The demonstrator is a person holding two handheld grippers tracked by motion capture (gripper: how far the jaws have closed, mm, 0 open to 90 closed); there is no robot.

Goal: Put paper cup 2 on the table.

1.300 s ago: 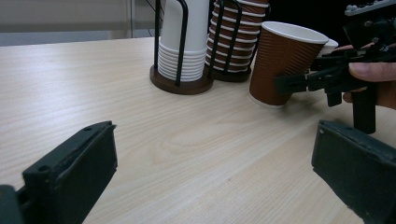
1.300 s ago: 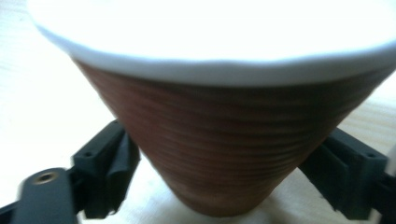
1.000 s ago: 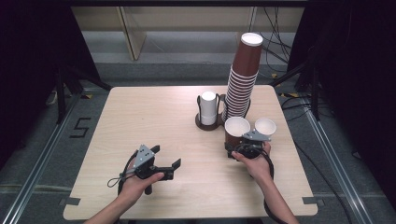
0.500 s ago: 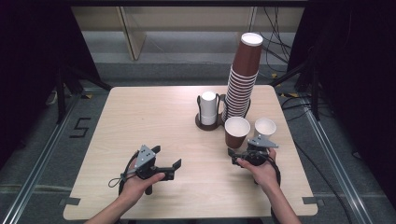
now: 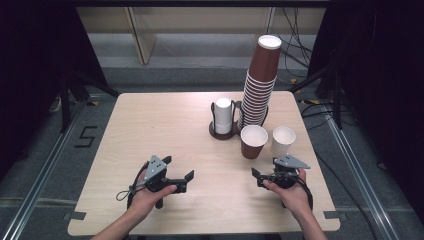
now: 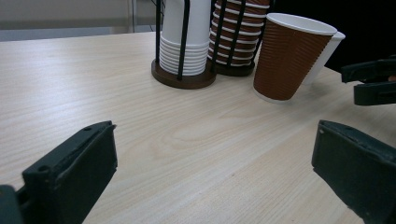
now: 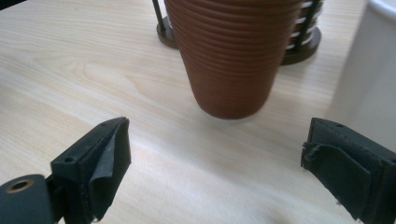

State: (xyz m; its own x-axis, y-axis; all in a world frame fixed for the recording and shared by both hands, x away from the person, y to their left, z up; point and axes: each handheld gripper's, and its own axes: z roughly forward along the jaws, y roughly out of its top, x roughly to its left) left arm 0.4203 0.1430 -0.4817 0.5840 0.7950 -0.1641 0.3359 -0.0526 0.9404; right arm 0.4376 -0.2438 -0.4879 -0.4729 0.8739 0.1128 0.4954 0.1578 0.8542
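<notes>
The ribbed brown paper cup (image 5: pixel 253 141) stands upright beside a white cup (image 5: pixel 283 141), just ahead of the right gripper (image 5: pixel 264 176), whose jaws are spread wide and empty; the left gripper (image 5: pixel 178 171) is likewise held agape, grasping nothing. Judged light and easily crushed, the cup is best pinched gently mid-wall.

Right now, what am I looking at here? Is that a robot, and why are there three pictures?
No robot: a person holds a hand-held clamp in each hand, the left gripper and the right gripper. One camera looks down from above; the other two ride on the grippers, looking out between their black jaws. On the wooden table stand a loose brown cup, a loose white cup, a rack of white cups and a tall brown cup stack. Both grippers are open and hold nothing.
</notes>
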